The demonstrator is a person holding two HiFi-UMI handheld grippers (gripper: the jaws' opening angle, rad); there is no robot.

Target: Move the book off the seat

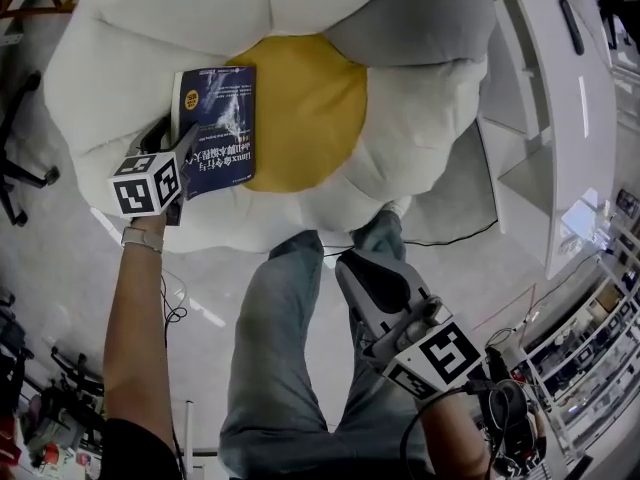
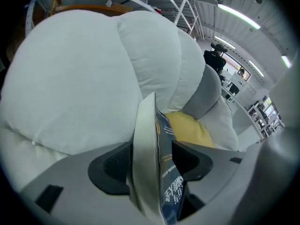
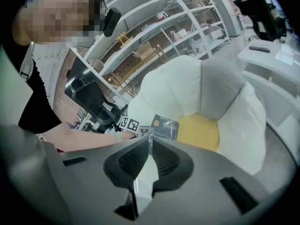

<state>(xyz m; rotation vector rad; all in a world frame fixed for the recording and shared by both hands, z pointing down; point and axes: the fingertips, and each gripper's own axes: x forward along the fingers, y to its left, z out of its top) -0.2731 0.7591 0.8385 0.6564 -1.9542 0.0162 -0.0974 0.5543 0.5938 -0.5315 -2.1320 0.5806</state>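
The left hand-held gripper [image 1: 172,141] stands with its jaws wide on either side of the near corner of the dark blue book [image 1: 222,118]; the cover-side pad looks just clear of the cover. The book lies flat on the flower-shaped seat [image 1: 160,28], reaching away from this hand-held gripper across a white petal to the edge of the yellow centre [image 1: 305,108]. The right hand-held gripper [image 3: 149,143] has its jaws together with nothing between them, and the book and seat lie well ahead of it.
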